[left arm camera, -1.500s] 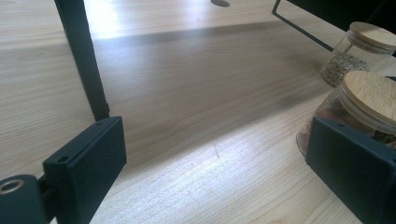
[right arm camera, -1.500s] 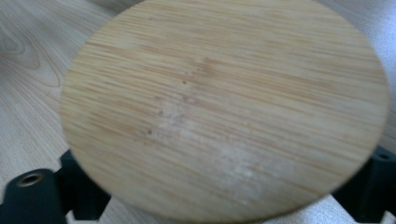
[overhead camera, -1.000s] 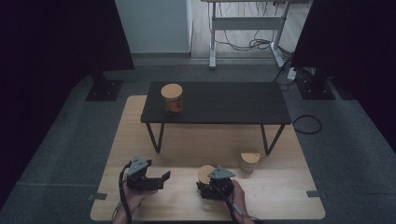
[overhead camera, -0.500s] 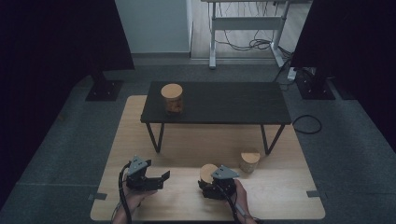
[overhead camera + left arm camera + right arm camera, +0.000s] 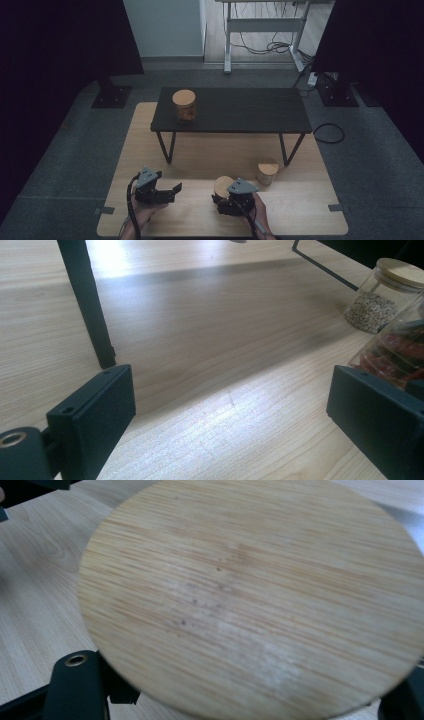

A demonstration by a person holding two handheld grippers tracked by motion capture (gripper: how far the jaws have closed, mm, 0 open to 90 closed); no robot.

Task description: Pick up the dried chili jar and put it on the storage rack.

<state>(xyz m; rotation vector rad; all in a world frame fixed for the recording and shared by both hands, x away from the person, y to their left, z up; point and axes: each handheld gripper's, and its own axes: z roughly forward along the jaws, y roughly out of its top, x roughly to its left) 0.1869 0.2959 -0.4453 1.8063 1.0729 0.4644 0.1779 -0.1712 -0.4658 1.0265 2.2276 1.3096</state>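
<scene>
right gripper grips a jar whose wooden lid hides its contents.

Layout of the low bench, three jars and two grippers on the floor board.

One jar stands on the bench at its left end. A second jar stands on the board just before the bench's right legs; a third jar lies left of it, between the jaws of the right gripper. The left gripper is well apart to the left.
</scene>
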